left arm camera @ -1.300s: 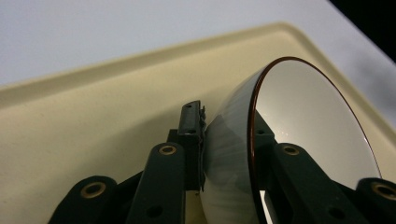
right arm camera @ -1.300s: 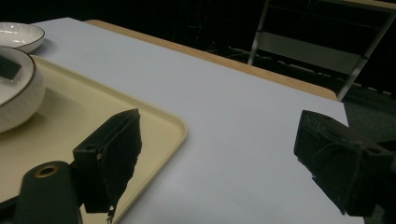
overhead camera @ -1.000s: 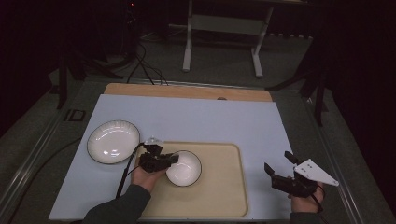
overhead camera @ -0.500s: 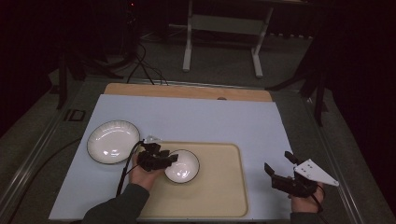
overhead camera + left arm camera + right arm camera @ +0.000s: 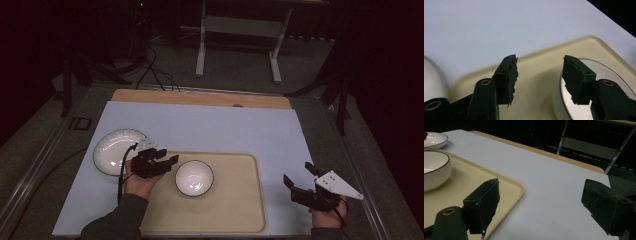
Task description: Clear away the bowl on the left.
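White glazed ceramic, the small dark-rimmed bowl sits near the left end of the cream plastic tray in the high view; the left gripper hovers just left of it, the right gripper well apart at right.

Left gripper view: its jaws have just been opening and stand apart, empty, the bowl beside one.

Right gripper view: jaws wide, nothing between.

Likely stiff, slick and breakable, the bowl is best pinched at its rim.
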### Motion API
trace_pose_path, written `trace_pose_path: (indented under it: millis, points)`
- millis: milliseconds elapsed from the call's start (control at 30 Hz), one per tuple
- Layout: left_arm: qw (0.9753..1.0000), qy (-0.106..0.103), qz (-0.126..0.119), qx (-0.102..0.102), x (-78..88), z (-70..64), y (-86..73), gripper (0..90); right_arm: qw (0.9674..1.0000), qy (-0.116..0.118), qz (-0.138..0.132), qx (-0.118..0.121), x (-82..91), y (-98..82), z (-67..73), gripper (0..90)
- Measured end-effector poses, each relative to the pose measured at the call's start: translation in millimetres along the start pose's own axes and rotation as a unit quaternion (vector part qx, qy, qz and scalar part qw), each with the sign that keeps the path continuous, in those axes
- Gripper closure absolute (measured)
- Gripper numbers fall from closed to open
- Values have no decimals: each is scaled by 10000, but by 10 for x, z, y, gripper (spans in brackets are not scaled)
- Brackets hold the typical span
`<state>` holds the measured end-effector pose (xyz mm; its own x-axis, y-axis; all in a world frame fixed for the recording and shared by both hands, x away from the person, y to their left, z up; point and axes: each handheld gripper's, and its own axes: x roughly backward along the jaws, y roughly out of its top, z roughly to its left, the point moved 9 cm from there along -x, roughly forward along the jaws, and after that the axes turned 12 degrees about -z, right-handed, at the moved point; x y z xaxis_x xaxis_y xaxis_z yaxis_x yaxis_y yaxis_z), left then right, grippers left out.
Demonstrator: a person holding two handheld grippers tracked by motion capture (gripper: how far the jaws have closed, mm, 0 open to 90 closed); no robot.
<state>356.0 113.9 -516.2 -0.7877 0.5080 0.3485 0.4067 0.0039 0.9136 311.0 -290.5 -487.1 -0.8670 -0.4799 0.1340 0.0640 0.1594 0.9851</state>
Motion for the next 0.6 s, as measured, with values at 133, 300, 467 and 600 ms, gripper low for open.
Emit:
trace_pose_path:
  millis: [133, 300, 467, 600]
  points:
    - [9991, 201, -257, -254, 149, 97, 106, 452, 10000, -1, -2, 7, 2, 0, -3, 147]
    - [9974, 435, -416, -399, 292, 255, 159, 438, 10000, -3, -3, 4, 2, 0, -1, 147]
    - [9928, 786, -610, -666, 465, 454, 198, 419, 10000, -11, -8, 6, 3, 1, -6, 147]
    - [9873, 1124, -759, -833, 613, 601, 191, 400, 10000, -21, 8, -3, 4, -6, -8, 147]
